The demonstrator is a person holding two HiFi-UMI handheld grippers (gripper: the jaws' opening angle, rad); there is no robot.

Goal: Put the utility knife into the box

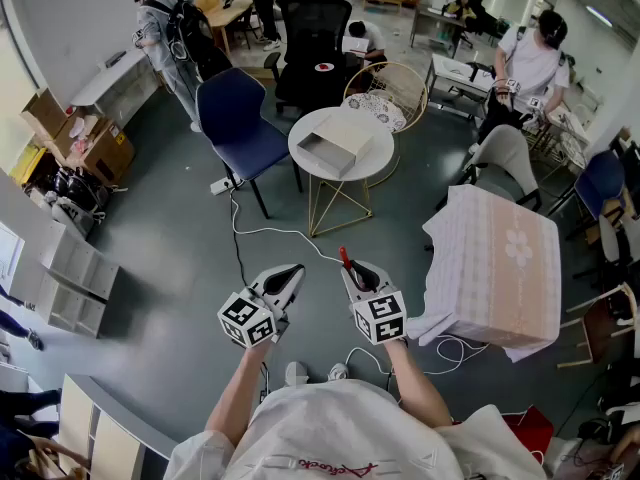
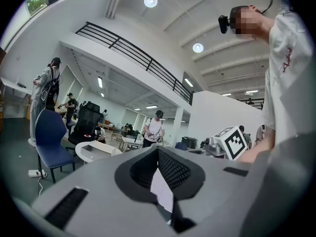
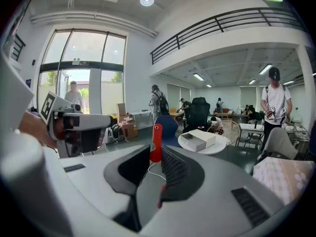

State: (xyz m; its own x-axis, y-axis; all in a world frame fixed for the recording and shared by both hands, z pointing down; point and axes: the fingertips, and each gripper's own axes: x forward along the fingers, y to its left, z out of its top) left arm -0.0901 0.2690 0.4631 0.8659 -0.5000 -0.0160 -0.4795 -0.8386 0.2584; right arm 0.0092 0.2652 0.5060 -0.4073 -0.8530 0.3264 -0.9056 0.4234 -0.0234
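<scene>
At your far left, brown cardboard cartons (image 1: pixel 85 138) sit by the wall. A blue chair (image 1: pixel 238 126) with a rounded padded seat stands on thin dark legs over smooth grey flooring. Your left gripper (image 1: pixel 290 273) is a white plastic shell with black ribbed pads, and its jaws stand narrowly apart with nothing between them. Its marker cube (image 1: pixel 246 318) carries bold black-and-white square patterns and no letters.

Ahead, well apart from both grippers, the box (image 1: pixel 334 146) lies on a round white table (image 1: pixel 378 163) with a gold wire frame. It is a flat, pale rectangular case with a grey tray showing at its open end. A thin white cable (image 1: pixel 270 231) curls across the floor.

Your right gripper (image 1: pixel 355 271) pinches the utility knife (image 3: pixel 156 142) between its pads, so the knife is up in your hand, well apart from the box. Its glossy red plastic handle sticks up past the jaw tips and ends in a rounded tab with a small hole.

To the right stands a table draped in pink ribbed cloth (image 1: pixel 500 268) with a pale flower print. Red script runs across your white shirt (image 1: pixel 300 438), too small to read
</scene>
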